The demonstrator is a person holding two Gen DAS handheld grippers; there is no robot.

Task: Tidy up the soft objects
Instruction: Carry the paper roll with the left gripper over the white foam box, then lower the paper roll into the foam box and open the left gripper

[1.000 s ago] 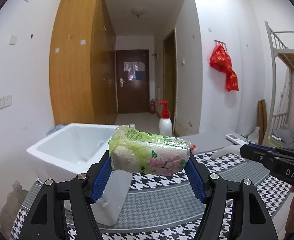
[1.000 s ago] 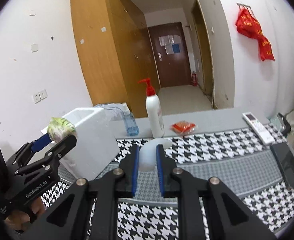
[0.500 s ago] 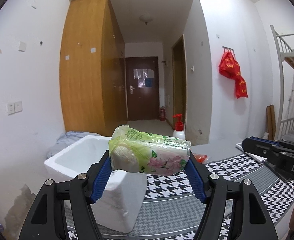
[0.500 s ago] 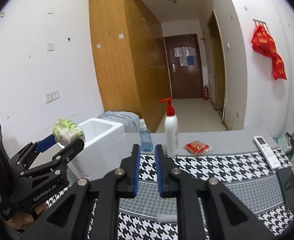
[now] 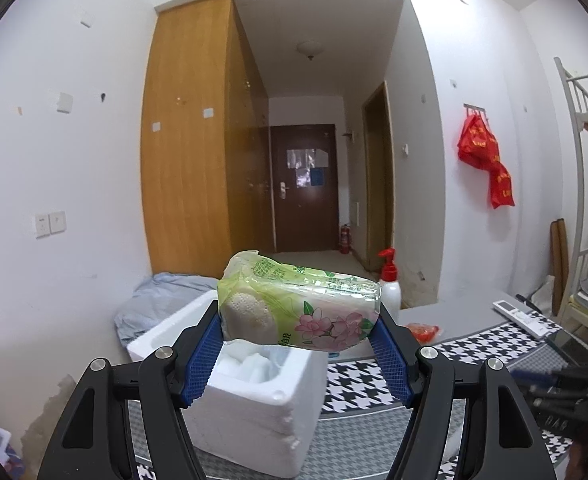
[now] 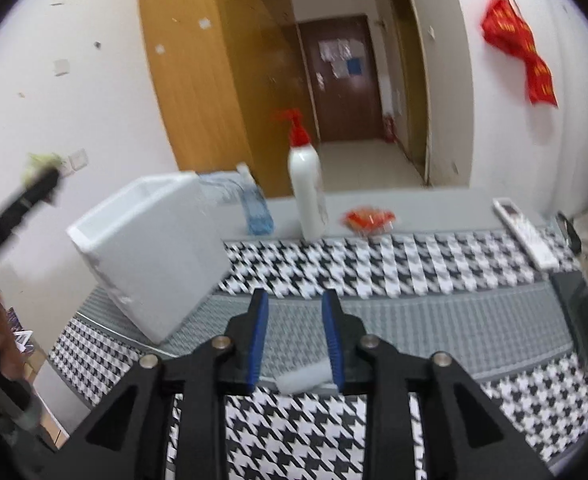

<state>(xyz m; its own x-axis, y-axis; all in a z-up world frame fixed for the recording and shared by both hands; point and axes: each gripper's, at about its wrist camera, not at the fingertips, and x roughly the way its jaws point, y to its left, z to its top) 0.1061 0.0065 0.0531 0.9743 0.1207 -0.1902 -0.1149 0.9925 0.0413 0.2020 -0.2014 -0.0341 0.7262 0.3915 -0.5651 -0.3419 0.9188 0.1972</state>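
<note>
**Tissue pack nears the box, right jaws part**

Left wrist: our left gripper [image 5: 299,344] stays clamped on the tissue pack [image 5: 298,310], now raised over the foam box [image 5: 254,396] at the table's left edge; drop comes next.

Right wrist: our right gripper [image 6: 295,344], shut a moment ago, is opening; a white object [image 6: 303,378] lies low between its jaws, pads not pressing.

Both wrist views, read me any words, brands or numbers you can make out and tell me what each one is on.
No text can be read for sure.
Tissue pack held in the left gripper: green print, too small.
Red bag on the wall: yellow characters, blurred.
Papers on the door: too far.
Right gripper body: letters, blurred.
</note>
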